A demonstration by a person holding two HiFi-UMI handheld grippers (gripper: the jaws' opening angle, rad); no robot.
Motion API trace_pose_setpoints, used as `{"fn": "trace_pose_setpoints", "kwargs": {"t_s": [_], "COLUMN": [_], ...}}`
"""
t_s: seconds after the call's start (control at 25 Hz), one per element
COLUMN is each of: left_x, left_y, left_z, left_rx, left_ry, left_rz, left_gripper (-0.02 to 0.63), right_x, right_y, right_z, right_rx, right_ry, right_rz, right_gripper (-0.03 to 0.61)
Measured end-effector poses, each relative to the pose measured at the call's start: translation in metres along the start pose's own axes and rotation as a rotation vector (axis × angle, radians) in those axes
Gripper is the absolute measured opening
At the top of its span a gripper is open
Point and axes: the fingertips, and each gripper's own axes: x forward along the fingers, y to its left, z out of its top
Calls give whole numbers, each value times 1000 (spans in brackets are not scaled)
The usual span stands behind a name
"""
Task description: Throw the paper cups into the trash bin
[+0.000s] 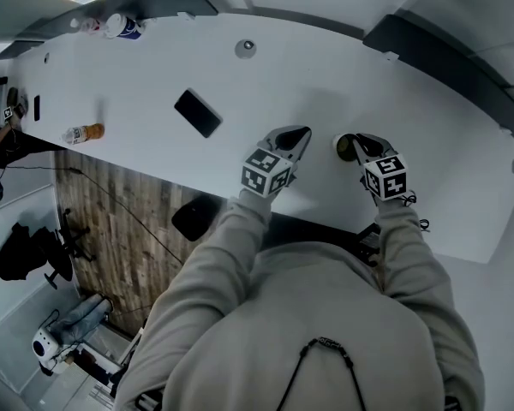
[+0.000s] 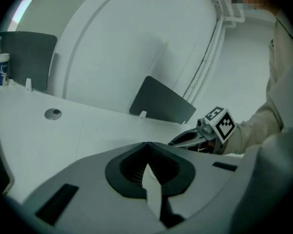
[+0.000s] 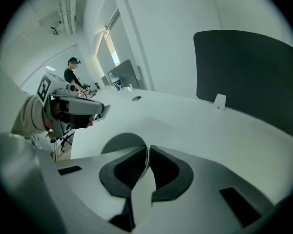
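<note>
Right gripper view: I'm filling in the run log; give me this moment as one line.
right gripper | shut on paper cup wall | cup standing on table | left gripper shut

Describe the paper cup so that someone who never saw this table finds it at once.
On the long white table, look near the front edge, just before the person. There the right gripper is shut on the rim of the paper cup. It is the only cup there; the black phone and the lying bottle are further left.

left claw (image 2: pixel 147 144): jaws together | right claw (image 2: pixel 179 140): near, beyond | table (image 2: pixel 44 145): white
</note>
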Motion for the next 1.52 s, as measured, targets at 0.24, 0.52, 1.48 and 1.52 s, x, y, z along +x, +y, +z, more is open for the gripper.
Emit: {"fn": "trace_pose_setpoints", "kwargs": {"t_s": [0.24, 0.52, 1.48, 1.52], "left_x": [-12, -15, -22, -18], "left_y": [5, -15, -113, -114], "left_z": [10, 29, 204, 201], "left_rx": [8, 33, 312, 316], "left_ry": [-23, -67, -317, -304], "left_rz": [43, 51, -18, -17], "left_gripper": [-2, -2, -2, -2], "right_x": [-12, -32, -219, -220], "right_y": [3, 2, -39, -43], "right_z": [23, 46, 187, 185], "right_rx": [-31, -63, -76, -70], "right_ry": [-36, -68, -427, -430], "right_rz": [15, 13, -158, -157], "right_gripper": [43, 43, 43, 43]}}
